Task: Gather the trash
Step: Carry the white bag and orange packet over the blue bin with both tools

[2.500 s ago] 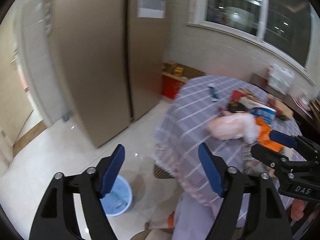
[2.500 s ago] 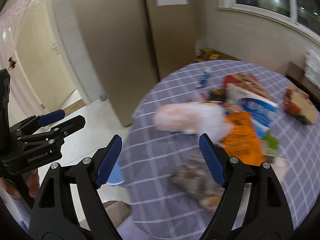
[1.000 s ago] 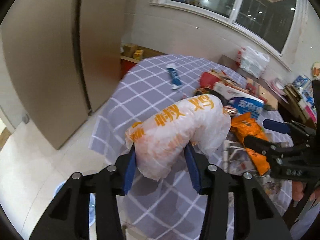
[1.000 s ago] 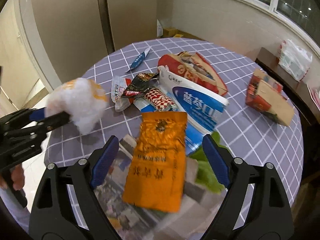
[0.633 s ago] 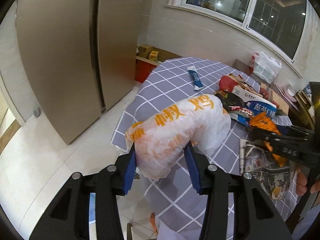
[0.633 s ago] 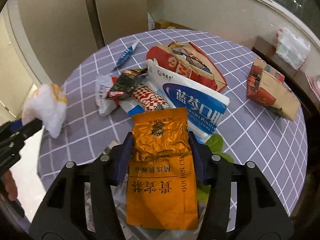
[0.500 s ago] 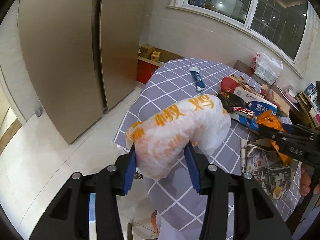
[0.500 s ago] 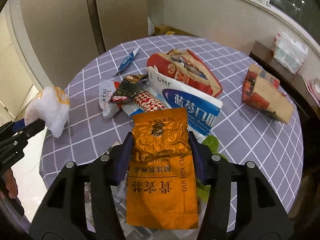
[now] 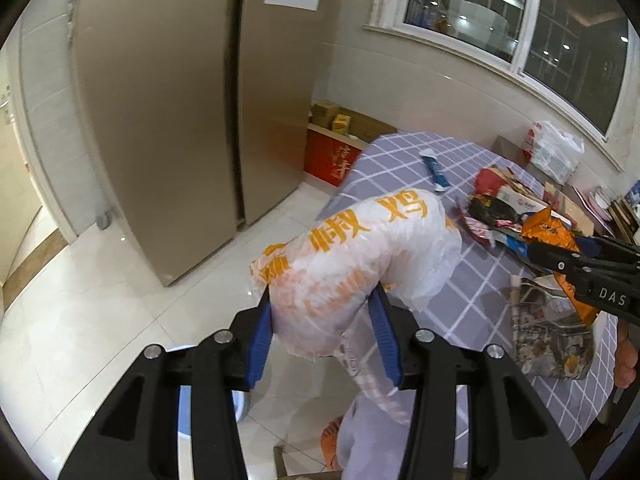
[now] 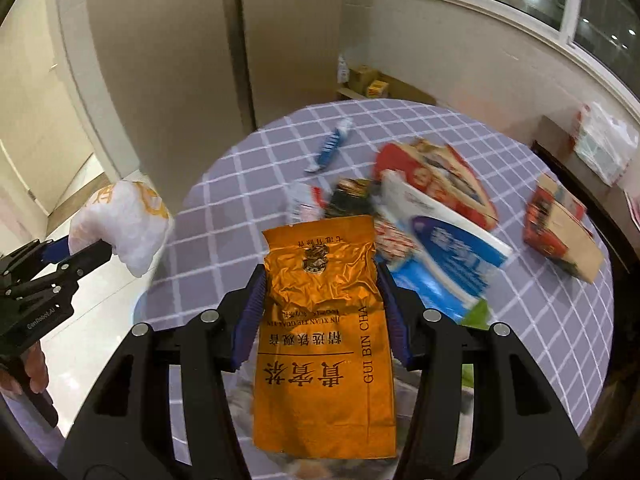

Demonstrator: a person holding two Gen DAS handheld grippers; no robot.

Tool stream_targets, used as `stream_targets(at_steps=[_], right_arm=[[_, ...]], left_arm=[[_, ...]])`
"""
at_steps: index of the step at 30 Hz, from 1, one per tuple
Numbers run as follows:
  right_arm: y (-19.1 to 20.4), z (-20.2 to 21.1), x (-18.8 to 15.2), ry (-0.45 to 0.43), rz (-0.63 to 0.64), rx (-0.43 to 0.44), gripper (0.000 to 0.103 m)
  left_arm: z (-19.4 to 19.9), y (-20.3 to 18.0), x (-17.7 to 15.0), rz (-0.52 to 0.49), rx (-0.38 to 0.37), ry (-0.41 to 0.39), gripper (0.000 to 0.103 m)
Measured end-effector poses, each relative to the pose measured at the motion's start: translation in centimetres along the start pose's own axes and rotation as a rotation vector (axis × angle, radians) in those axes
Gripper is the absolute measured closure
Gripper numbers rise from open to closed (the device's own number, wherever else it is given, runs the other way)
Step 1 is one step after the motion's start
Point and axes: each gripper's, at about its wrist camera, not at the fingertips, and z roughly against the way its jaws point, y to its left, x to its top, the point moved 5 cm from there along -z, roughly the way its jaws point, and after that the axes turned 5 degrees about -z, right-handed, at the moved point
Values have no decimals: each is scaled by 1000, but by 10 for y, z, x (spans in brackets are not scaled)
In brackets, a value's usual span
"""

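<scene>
The left hand-held gripper is clamped on a white plastic bag printed with orange characters; both blue pads press into the bag's lower end. The bag is held in the air at the rim of the counter, partly over the white tiled floor. A pale blue bin stands on the floor below this gripper, mostly hidden by its black frame.

The right hand-held gripper has just closed on an orange foil tea pouch. The pads grip the pouch at both side edges, and the pouch hangs upright between them, above the near part of the counter.

The counter is round, with a lilac checked cloth draped over its edge. Remaining trash is grouped centre to right:
- a blue sachet lying alone toward the far side;
- a dark wrapper and a small white packet, overlapping;
- a white and blue package leaning on a red bag;
- a brown carton near the right rim;
- a newspaper at the near edge.

The left part of the cloth is bare. Open floor extends from the counter's left rim to the tall beige cabinet.
</scene>
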Motion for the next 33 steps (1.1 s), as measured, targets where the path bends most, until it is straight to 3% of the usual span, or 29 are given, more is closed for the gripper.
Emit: stream_targets(at_steps=[18, 33], right_arm=[[144, -15, -8, 36, 214, 161, 50], [235, -69, -43, 198, 312, 269, 50]], left_arm=[[44, 118, -47, 161, 201, 24, 58], [30, 183, -103, 262, 300, 154, 58]])
